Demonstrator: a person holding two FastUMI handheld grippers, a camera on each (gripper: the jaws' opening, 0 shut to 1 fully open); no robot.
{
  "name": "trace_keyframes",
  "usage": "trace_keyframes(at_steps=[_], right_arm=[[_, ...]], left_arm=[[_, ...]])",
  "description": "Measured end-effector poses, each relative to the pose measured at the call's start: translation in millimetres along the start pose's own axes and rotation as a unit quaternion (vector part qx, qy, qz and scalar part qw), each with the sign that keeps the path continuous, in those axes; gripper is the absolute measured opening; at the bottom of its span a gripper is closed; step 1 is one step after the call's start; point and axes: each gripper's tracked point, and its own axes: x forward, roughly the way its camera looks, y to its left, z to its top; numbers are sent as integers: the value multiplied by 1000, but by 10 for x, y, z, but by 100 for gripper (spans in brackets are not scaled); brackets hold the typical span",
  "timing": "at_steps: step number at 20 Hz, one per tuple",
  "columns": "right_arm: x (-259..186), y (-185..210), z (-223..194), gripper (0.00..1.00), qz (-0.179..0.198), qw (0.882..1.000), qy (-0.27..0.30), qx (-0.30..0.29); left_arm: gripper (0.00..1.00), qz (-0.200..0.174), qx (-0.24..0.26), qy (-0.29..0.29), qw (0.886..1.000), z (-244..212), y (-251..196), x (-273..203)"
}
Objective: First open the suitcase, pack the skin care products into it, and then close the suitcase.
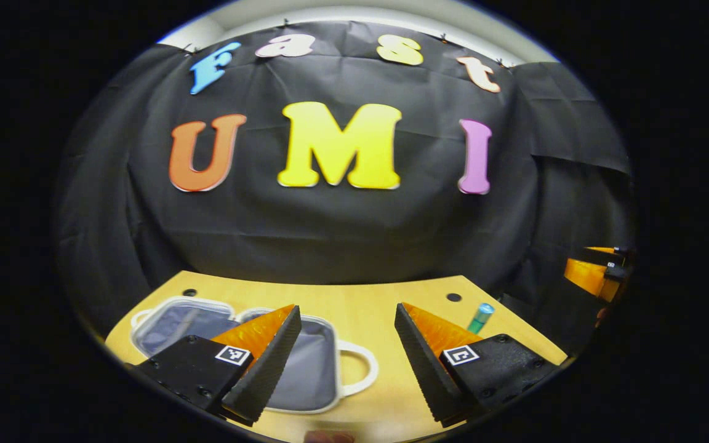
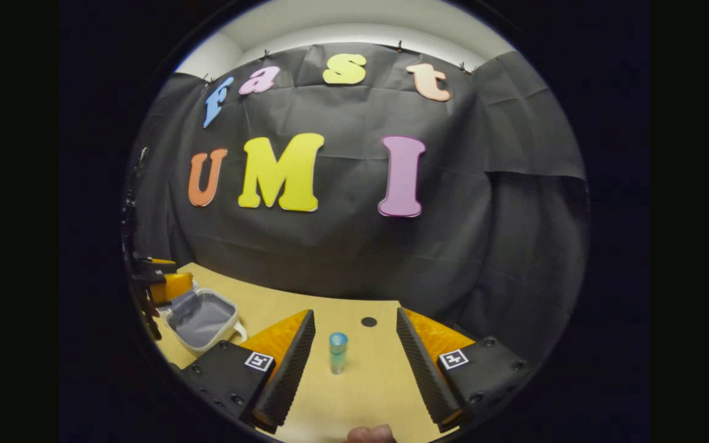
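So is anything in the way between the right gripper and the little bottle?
Nothing visible is. The small bottle stands upright on the bare table, ahead of the open right gripper, with only tabletop between them.

Suitcase (image 1: 311, 369): small, white-rimmed, grey-lined; laid open flat on table, both halves up, white handle at 3 o'clock side. Skin care bottle (image 2: 337, 352): slim, teal, lighter cap; stood upright in right gripper view, well apart from suitcase, at its 3 o'clock.
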Motion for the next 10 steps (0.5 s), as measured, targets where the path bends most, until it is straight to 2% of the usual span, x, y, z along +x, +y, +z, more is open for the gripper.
trace_keyframes(at_steps=[1,3,6,10], right_arm=[[-20,-115,-50,77,-6,1000,5,-2],[-63,-338,-125,79,-18,1000,13,-10],[-103,-637,-225,77,-34,999,30,-15],[-126,-908,-333,78,-50,997,52,-27]], left_arm=[[98,-14,0,8,1000,-73,-215,83],[98,-38,4,24,999,-254,-551,247],[98,-62,7,47,997,-548,-896,466],[98,-53,-1,82,995,-1067,-1068,901]])
